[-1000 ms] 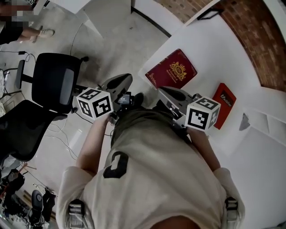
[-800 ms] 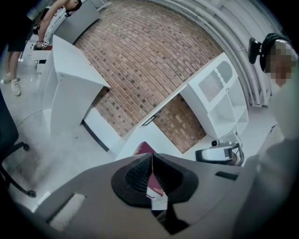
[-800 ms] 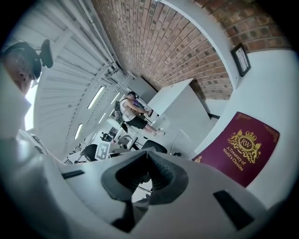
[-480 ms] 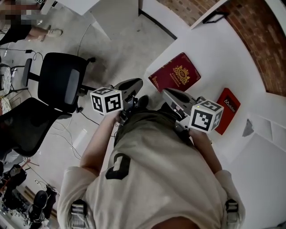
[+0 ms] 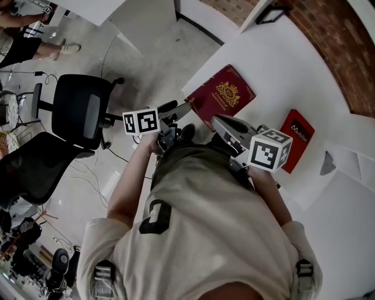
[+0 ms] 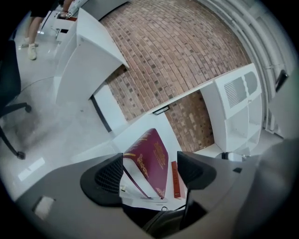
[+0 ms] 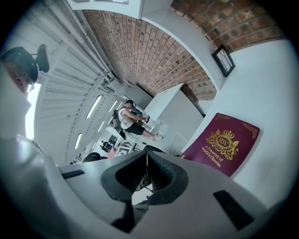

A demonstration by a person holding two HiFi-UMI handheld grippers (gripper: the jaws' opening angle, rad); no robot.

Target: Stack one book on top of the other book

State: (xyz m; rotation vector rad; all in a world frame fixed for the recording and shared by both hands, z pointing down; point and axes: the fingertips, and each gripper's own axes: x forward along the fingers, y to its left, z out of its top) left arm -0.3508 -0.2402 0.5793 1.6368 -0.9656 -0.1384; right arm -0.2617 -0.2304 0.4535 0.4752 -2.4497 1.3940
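Closest to the head camera, the person's beige shirt (image 5: 205, 234) fills the lower frame, and both forearms reach forward from it. The left gripper (image 6: 150, 172) stands with its jaws wide apart. They have just been opening, and nothing is clamped in them. Through the gap the near end of the maroon book (image 5: 221, 95) shows beyond the pads, with no pad pressing on it. The right gripper (image 7: 146, 175), beside the left one, has its jaws closed tight together and holds nothing.

Just past both gripper tips, the maroon book lies flat near the edge of the white table (image 5: 275, 58), gold crest up, with its near corner close to the left gripper. To its right and well apart from it, the smaller red book (image 5: 295, 139) also lies flat on the table, beyond the right gripper's marker cube (image 5: 269, 150). Neither book rests on the other.

Off the table to the left, a black office chair (image 5: 79, 108) stands on the grey floor. Farther off, a brick wall (image 5: 345, 53) runs behind the table, and a black picture frame (image 5: 272, 13) hangs there.
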